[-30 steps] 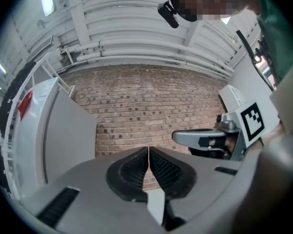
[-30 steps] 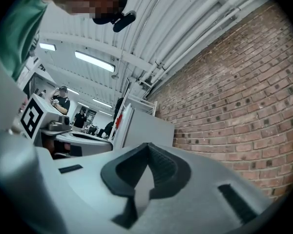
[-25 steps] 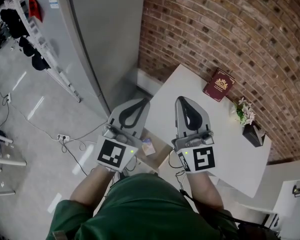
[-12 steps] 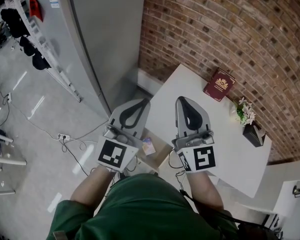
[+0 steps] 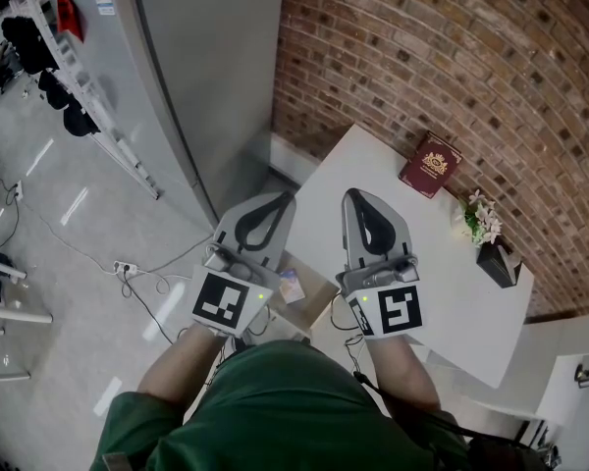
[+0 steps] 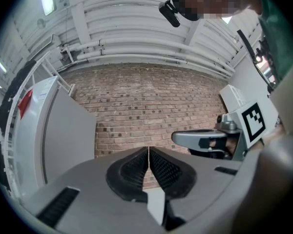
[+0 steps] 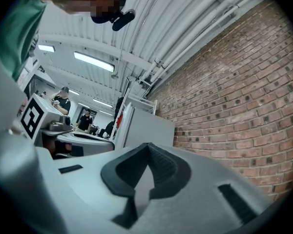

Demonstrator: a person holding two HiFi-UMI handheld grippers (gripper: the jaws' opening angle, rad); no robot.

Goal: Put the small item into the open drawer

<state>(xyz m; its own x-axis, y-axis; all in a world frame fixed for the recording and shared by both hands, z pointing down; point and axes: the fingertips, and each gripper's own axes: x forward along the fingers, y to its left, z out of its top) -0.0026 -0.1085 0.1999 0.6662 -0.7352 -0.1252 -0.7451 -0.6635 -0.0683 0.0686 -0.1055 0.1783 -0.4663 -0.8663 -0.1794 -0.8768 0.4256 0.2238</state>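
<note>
Grey left tool (image 5: 281,198) and right tool (image 5: 355,196): each pressed together, empty. Small pale packet (image 5: 291,286): apparently inside open wooden drawer (image 5: 319,299), white bench's (image 5: 461,273) near-left edge. Confirm placement; spread one tool before reaching down.

**Room setting.** A red brick wall (image 5: 452,57) closes the far side. A white table (image 5: 461,292) stands against it, with a tall grey cabinet (image 5: 206,67) to its left. The floor (image 5: 59,214) is pale grey and glossy, and a power strip (image 5: 125,270) with cables lies on it. Overhead, a white ribbed ceiling (image 6: 136,23) carries pipes (image 6: 136,45) and long strip lights (image 7: 94,61).
</note>
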